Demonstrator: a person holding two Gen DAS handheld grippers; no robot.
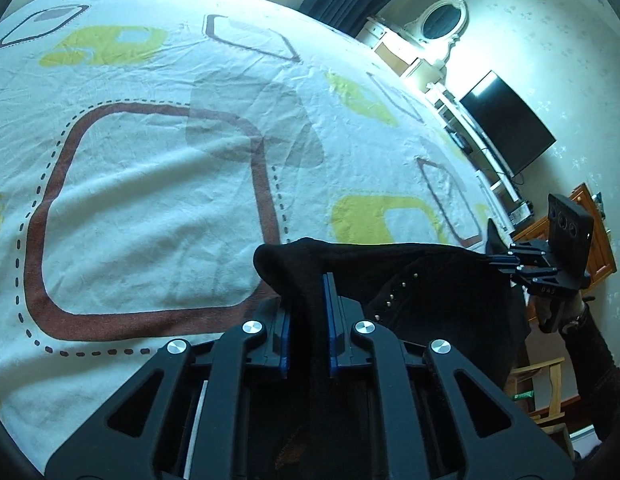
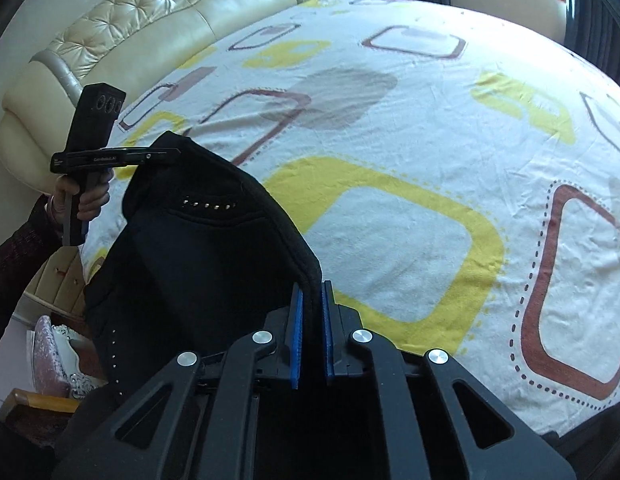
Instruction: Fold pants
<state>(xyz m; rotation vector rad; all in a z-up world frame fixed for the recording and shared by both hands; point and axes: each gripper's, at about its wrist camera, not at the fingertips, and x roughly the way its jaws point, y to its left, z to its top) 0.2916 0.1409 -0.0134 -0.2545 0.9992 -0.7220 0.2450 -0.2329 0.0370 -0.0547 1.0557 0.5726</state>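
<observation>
Black pants (image 1: 421,280) with a row of small metal studs hang in the air over the bed, stretched between both grippers. My left gripper (image 1: 306,280) is shut on one end of the waistband. My right gripper (image 2: 310,288) is shut on the other end of the pants (image 2: 198,248). The right gripper shows at the right of the left wrist view (image 1: 505,260), the left gripper at the left of the right wrist view (image 2: 166,156). The lower part of the pants hangs out of sight.
The bed sheet (image 1: 150,184), white with brown and yellow squares, spreads ahead of both grippers. A cream tufted headboard (image 2: 150,12) stands at one end. A wall television (image 1: 509,124), a dresser with mirror (image 1: 437,28) and wooden furniture (image 1: 601,248) stand beyond the bed.
</observation>
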